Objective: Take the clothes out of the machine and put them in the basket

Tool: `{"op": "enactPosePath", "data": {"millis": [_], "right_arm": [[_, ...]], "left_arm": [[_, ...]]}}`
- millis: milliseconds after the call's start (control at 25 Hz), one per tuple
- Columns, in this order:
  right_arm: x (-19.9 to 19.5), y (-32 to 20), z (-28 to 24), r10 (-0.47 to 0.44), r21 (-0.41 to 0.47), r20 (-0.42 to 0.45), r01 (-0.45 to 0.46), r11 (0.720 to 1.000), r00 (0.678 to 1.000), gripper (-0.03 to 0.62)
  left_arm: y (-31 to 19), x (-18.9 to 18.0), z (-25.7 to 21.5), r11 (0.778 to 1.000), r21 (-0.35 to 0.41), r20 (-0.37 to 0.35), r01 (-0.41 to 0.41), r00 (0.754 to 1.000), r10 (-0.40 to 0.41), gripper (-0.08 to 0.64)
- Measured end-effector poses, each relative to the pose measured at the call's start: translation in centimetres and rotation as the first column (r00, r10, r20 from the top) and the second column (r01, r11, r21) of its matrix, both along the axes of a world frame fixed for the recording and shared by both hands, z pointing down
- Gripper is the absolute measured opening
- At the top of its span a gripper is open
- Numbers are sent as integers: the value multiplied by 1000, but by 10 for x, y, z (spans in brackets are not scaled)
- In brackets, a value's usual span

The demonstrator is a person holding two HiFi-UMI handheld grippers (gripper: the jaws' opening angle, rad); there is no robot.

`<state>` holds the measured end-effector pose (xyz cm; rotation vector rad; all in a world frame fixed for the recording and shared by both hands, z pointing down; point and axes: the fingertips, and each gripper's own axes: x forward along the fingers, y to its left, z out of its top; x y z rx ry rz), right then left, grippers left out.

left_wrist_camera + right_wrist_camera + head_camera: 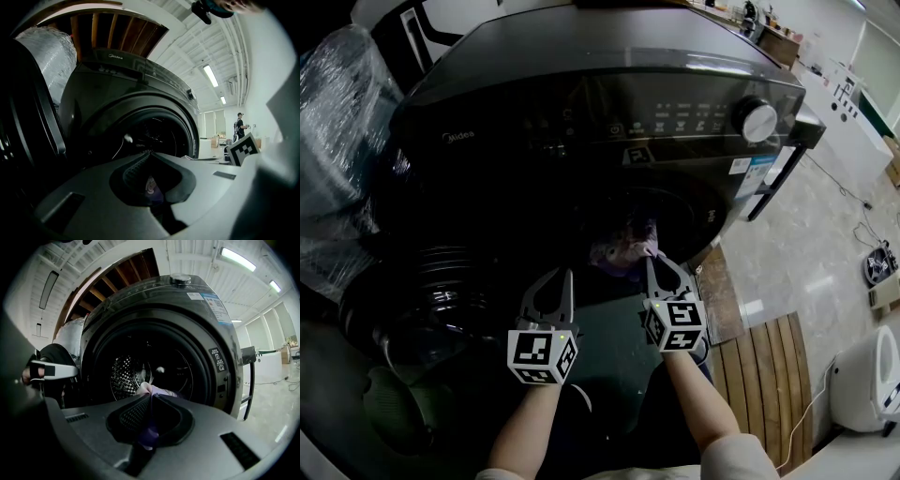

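the garment [623, 253], lilac-pink and crumpled, sits at the lower edge of the machine's [581, 84] round door opening, just in front of the perforated drum [123, 376]. the right gripper [652, 267] is clenched on it. the left gripper [568, 276], just beside, is closed too, with purple printed cloth showing between its jaws. the midea lettering [457, 138] sits at the front panel's left corner. the stickers [748, 169] below the knob [757, 119] are too small to read.

Head view looks down; gripper views (close, level) share the washer [581, 84].
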<state>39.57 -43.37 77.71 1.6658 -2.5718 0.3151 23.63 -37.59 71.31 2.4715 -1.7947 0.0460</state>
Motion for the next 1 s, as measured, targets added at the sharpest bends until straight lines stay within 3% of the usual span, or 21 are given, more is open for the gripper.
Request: {"op": "enactPosePath", "data": {"millis": [320, 560, 680, 800, 1000], "right_arm": [[-4, -1, -12, 0, 20, -12, 0, 1000, 1000, 21], [-12, -1, -27, 9, 19, 10, -9, 1000, 1000, 21], [-13, -1, -38, 9, 15, 13, -9, 1000, 1000, 20], [-14, 0, -52, 9, 4, 13, -9, 1000, 1000, 20], [-14, 11, -78, -9, -25, -3, 9, 1000, 1000, 20]], "left_arm": [[-9, -3, 0, 1000, 10, 69, -3, 998, 2, 20], [-10, -13, -12, 999, 22, 32, -37, 999, 36, 20], [-11, -9, -26, 994, 63, 32, -84, 996, 82, 20], [-7, -8, -39, 988, 89, 85, -129, 989, 121, 20], [4, -18, -54, 994, 60, 100, -94, 991, 88, 20]]}}
